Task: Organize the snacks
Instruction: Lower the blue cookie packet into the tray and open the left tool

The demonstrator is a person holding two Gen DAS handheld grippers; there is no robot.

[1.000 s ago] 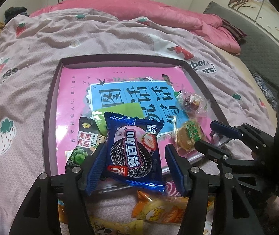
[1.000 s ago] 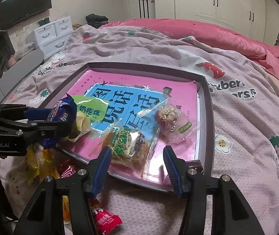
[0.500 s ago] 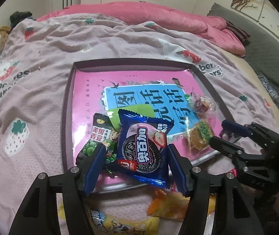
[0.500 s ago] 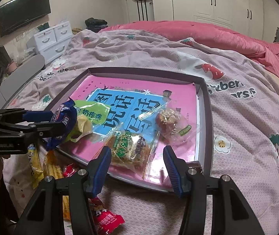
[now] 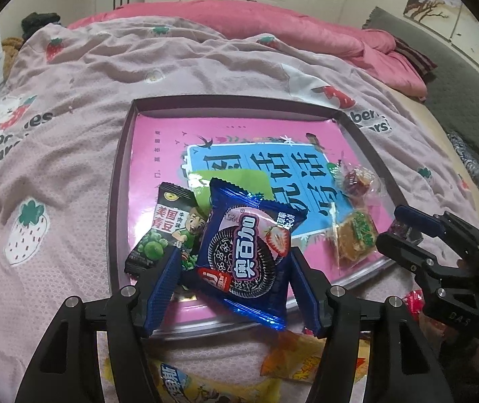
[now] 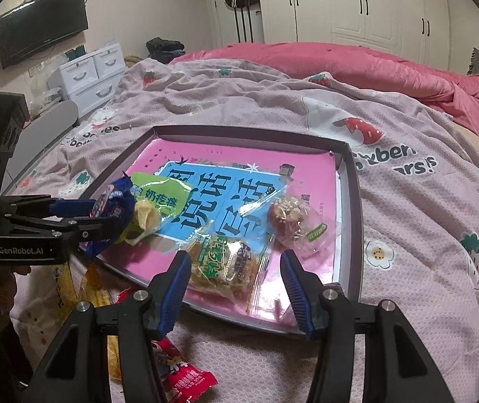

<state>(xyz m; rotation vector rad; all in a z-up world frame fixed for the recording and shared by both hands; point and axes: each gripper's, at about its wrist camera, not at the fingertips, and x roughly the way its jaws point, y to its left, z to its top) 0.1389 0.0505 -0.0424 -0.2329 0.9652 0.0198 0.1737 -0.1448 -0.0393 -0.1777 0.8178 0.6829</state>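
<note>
My left gripper is shut on a blue cookie packet and holds it over the near edge of the dark tray; the packet also shows in the right wrist view. In the tray lie a black green-pea packet, a light green packet, a clear-wrapped brown snack and a clear-wrapped round red snack. My right gripper is open and empty at the tray's near right edge, just before the brown snack.
The tray, lined with a pink and blue sheet, sits on a pink strawberry-print bedspread. Yellow and orange packets and a red packet lie on the bed in front of the tray. A pink duvet lies behind.
My left gripper has pulled back and shifted left with the blue cookie packet, so the tray now sits farther right. My right gripper has barely moved and stays open.
</note>
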